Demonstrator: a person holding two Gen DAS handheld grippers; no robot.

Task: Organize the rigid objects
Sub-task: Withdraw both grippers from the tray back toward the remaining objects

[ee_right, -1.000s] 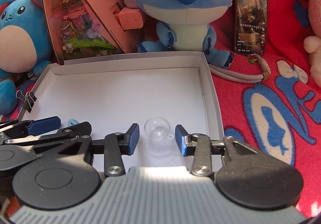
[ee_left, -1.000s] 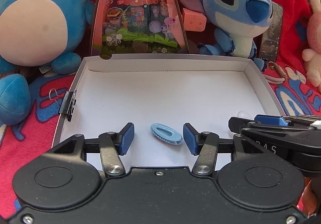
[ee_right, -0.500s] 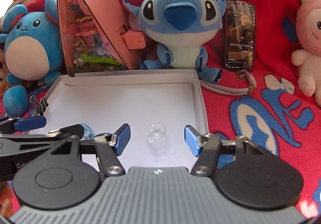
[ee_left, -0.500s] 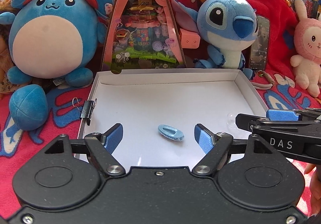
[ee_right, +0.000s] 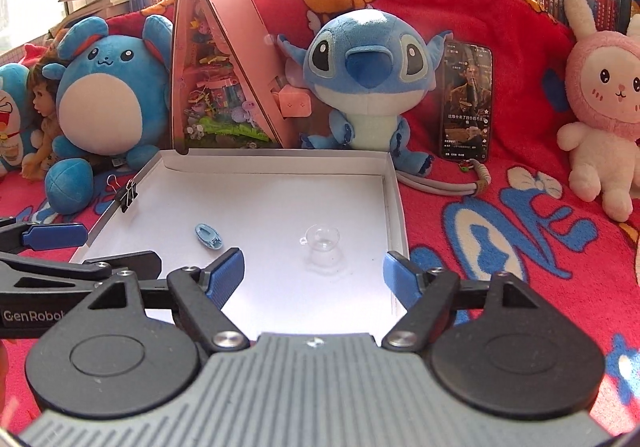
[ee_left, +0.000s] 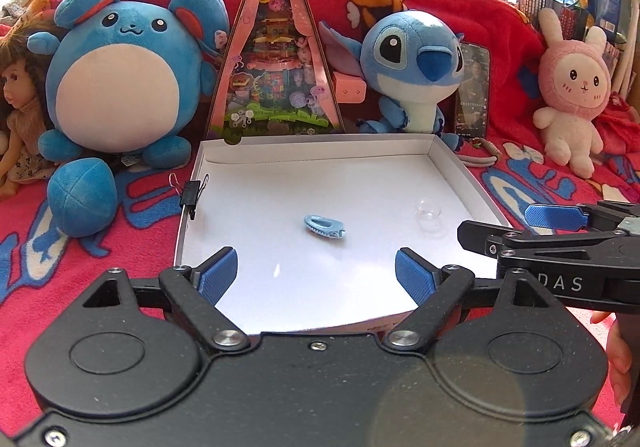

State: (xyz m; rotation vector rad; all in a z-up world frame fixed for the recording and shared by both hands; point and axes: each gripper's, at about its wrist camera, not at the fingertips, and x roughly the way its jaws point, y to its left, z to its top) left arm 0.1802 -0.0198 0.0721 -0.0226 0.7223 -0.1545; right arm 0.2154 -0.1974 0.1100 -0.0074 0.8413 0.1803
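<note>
Black binder clip (ee_left: 191, 194) on tray wall (ee_left: 320, 149)

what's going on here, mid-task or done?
A person holds a gripper in each hand over a white box lid on a red blanket. The left gripper and right gripper both stand open, jaws just opened, nothing between them. A blue hair clip and a clear little cup lie apart in the lid, seemingly just set down.
</note>
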